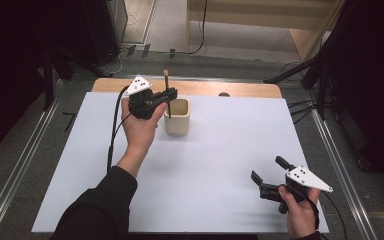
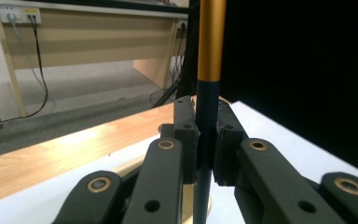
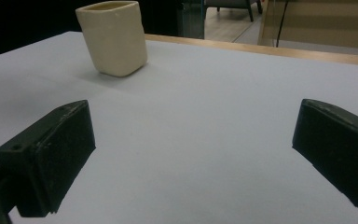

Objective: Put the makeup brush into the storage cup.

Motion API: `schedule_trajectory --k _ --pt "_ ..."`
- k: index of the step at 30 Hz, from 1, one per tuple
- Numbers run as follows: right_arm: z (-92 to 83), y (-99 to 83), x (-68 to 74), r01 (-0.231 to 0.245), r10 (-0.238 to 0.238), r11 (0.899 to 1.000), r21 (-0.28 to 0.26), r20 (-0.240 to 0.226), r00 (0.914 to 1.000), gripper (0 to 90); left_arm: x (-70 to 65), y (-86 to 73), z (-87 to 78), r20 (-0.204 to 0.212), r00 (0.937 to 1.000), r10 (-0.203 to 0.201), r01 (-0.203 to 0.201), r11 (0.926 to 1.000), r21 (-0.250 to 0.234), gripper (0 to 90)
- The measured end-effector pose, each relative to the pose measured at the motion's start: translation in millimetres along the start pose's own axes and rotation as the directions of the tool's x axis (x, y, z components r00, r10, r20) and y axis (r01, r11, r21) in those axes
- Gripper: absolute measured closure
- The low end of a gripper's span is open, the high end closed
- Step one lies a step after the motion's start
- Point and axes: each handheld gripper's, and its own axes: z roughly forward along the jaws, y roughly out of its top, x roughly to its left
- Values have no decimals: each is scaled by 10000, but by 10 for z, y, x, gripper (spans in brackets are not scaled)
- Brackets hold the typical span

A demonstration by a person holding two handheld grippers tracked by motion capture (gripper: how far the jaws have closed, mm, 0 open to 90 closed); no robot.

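from the high view, my left gripper (image 1: 169,95) is up over the far part of the white surface (image 1: 205,165), a little left of centre, clenched on a thin stick (image 1: 167,92) that has a dark lower shaft and a golden top. the stick stands upright, its lower end reaching down into the cream cup (image 1: 177,117), which sits near the far edge just beside my left hand (image 1: 140,125). my right gripper (image 1: 269,172) rests close to the near right corner, well apart from the cup, its jaws spread wide with nothing between them. in the left gripper view, my jaws squeeze the stick (image 2: 208,116) from both sides on its dark part, below the golden section that rises out of the top; a bit of the cup's rim (image 2: 130,164) shows low behind the jaws, and the wooden strip (image 2: 51,154) of the table's far edge runs beyond the white surface. in the right gripper view, my two black jaws stand far apart over the bare white surface (image 3: 205,121), released, and the cream cup (image 3: 113,37) stands upright toward the far left, apart from them.
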Motion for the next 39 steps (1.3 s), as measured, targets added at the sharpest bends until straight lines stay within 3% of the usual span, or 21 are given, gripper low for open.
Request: schedule_trajectory --k 8,16,25,31,39 --pt "2 -1 -2 -44 44 10000 -16 -42 10000 0 59 1 137 117 9998 -178 180 9997 -137 836" --pt "3 -11 -14 -80 80 10000 -5 -62 9999 0 137 -32 245 -144 9994 -310 302 9981 -545 836" --pt "5 -18 -15 -112 112 9999 11 -79 9999 0 160 -121 329 -271 9994 -231 224 9994 -262 835" --pt "10 -18 -1 -47 47 10000 49 -54 10000 0 203 -200 354 -470 9973 -558 551 9983 -163 834" --pt "11 -21 -3 -17 17 10000 62 -41 10000 0 229 -344 403 -697 9958 -598 614 9979 220 834"
